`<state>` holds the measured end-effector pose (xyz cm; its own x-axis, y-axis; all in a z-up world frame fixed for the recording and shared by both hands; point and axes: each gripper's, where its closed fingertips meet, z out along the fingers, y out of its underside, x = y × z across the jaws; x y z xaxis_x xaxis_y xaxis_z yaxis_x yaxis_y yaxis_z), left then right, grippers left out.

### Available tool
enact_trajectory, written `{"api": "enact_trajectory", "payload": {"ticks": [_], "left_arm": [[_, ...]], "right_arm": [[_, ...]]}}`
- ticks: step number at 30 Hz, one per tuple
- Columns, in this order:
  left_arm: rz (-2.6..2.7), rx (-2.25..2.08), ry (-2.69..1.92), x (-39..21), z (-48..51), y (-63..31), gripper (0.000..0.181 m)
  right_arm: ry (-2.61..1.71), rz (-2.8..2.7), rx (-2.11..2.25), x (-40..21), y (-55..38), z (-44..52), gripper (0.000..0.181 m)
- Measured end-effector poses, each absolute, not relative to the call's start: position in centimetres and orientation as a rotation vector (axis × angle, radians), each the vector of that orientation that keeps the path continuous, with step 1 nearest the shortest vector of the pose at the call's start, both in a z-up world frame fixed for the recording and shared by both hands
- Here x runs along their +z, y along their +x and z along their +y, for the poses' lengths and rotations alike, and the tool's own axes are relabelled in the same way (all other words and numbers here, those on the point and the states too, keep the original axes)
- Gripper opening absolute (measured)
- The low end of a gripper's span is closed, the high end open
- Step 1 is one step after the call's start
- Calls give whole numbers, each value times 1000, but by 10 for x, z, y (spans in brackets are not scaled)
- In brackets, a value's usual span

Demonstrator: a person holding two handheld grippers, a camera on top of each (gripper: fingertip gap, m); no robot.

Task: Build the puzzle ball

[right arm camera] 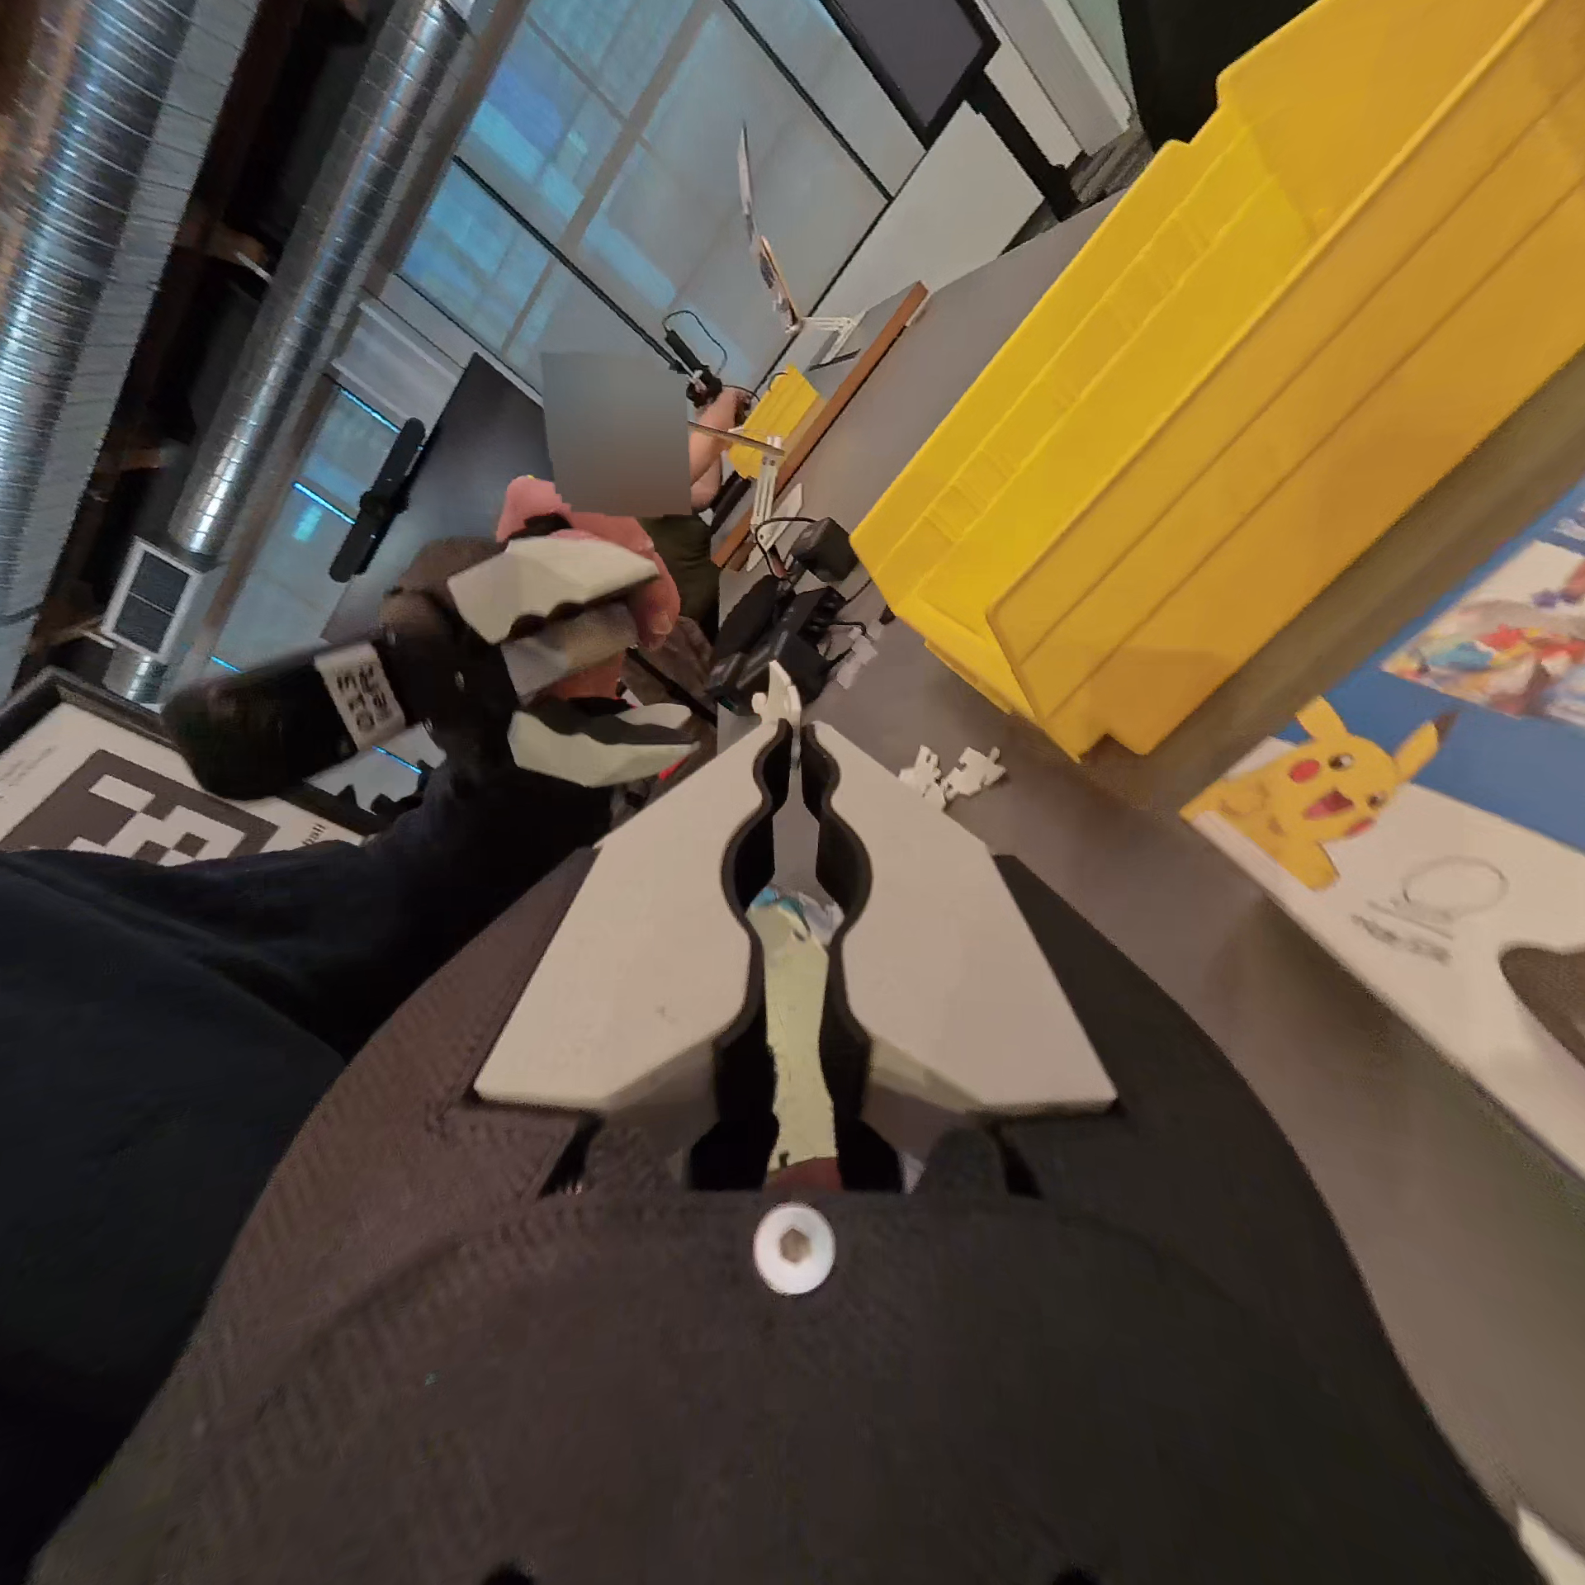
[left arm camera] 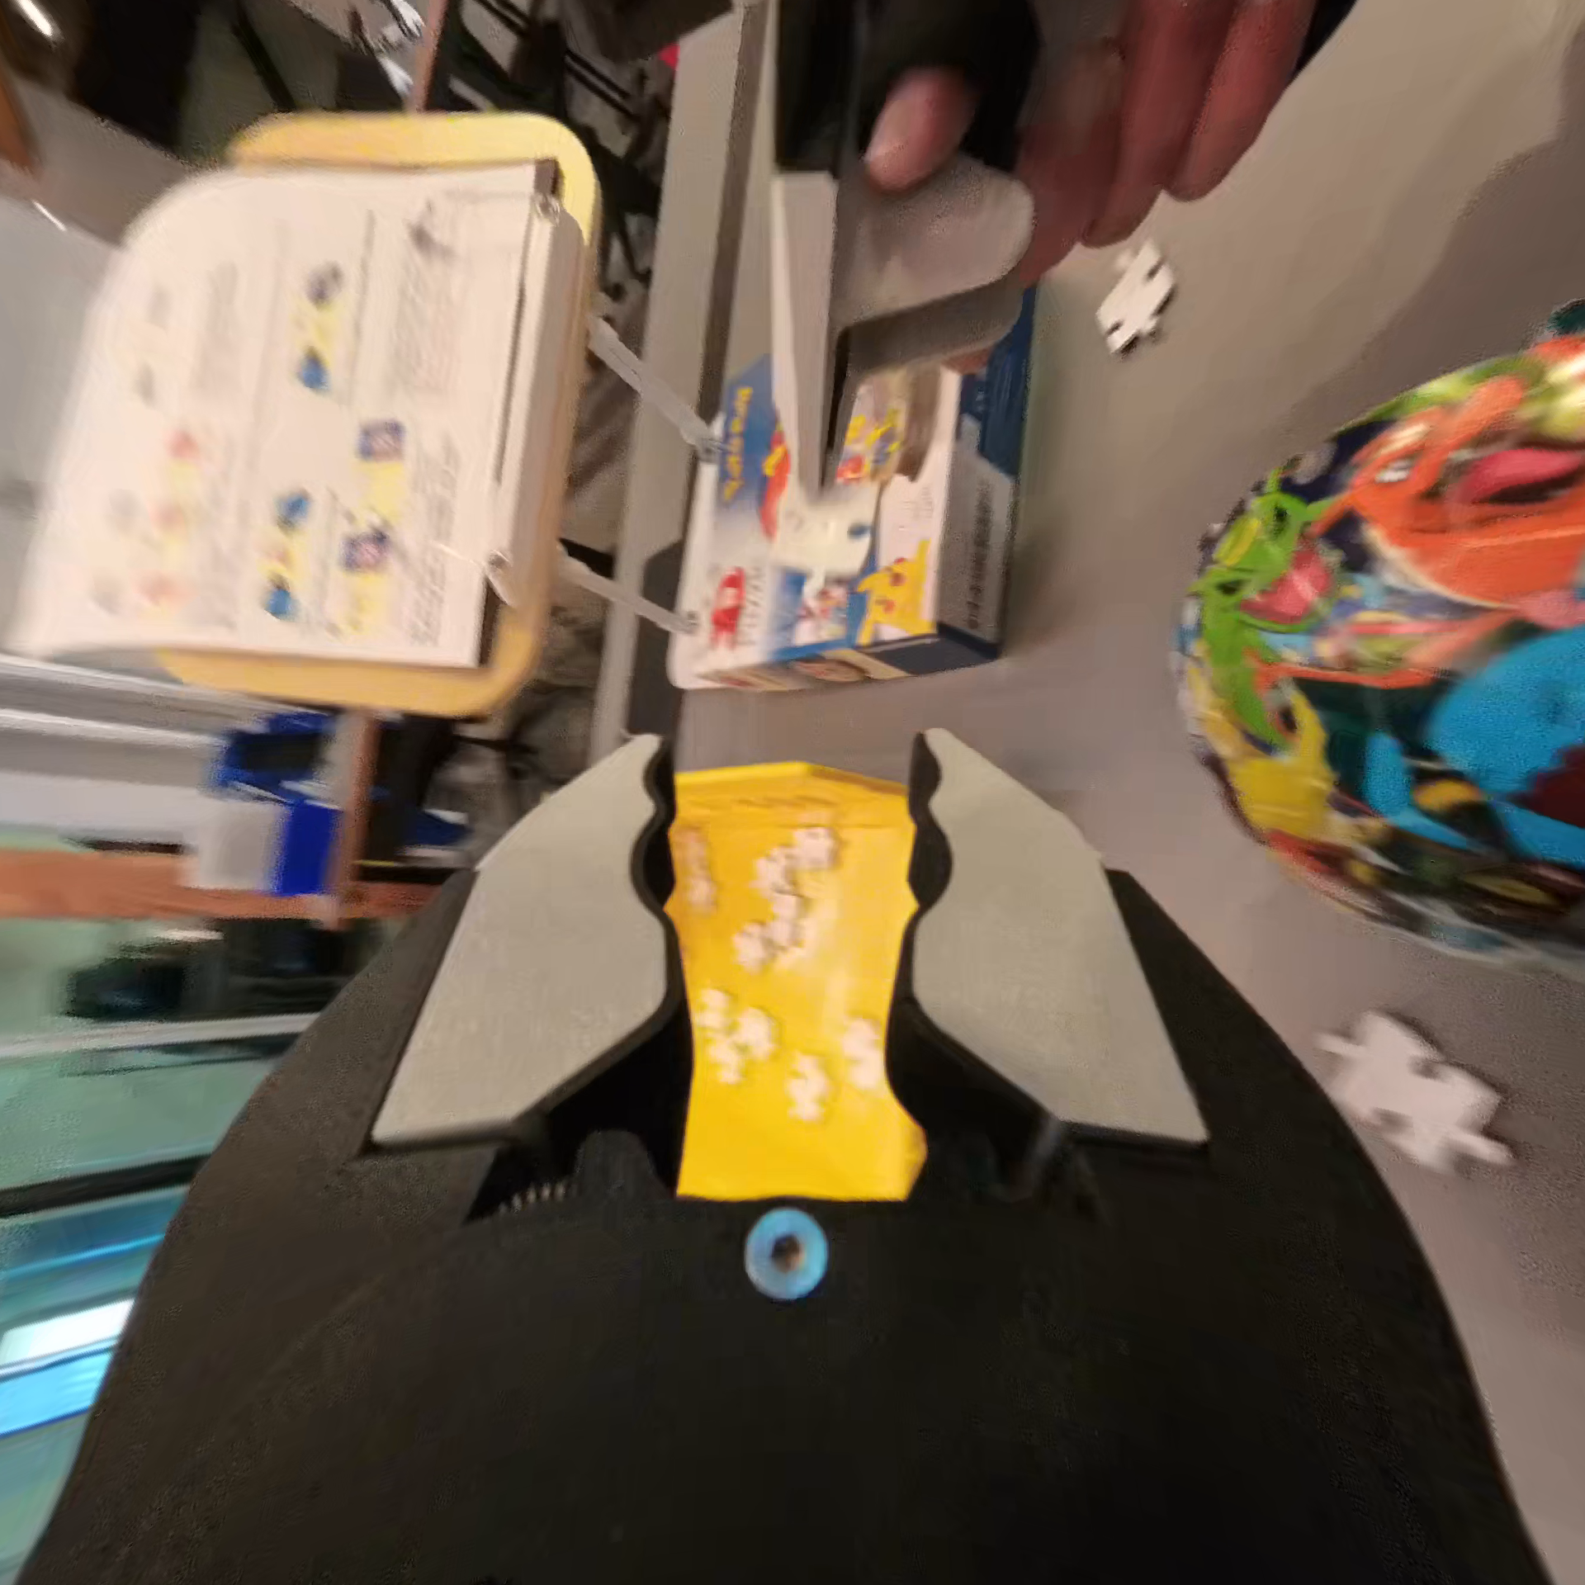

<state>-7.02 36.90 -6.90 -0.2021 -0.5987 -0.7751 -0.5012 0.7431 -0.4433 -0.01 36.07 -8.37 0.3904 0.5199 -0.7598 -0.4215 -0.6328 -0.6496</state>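
The half-built puzzle ball is seen on the desk at three o'clock of the left gripper, held open and empty over the yellow bin, while a white piece is pinched upright in the right gripper.

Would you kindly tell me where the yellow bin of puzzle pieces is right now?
In the left wrist view, the yellow bin lies straight ahead between the open left gripper's fingers, with the picture box just beyond it.

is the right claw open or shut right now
Shut. In the right wrist view, the right claw pinches a thin white puzzle piece that sticks out past its nearly touching tips.
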Motion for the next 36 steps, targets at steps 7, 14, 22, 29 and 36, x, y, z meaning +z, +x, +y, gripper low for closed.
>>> {"api": "enact_trajectory", "payload": {"ticks": [7,14,22,29,36], "left_arm": [[1807,-749,-1306,-98,323,-122,115],[1893,-938,-1386,-147,265,-108,146],[1810,-1009,-1414,-162,259,-90,146],[1800,-1016,-1377,-161,260,-86,133],[1824,-994,-1374,-162,262,-87,132]], "right_arm": [[-1878,-11,1311,-118,17,325,0],[-1948,24,1293,-141,14,298,1],[-1959,29,1291,-147,12,293,0],[-1966,34,1296,-152,12,295,0],[-1975,34,1297,-155,12,294,0]]}}
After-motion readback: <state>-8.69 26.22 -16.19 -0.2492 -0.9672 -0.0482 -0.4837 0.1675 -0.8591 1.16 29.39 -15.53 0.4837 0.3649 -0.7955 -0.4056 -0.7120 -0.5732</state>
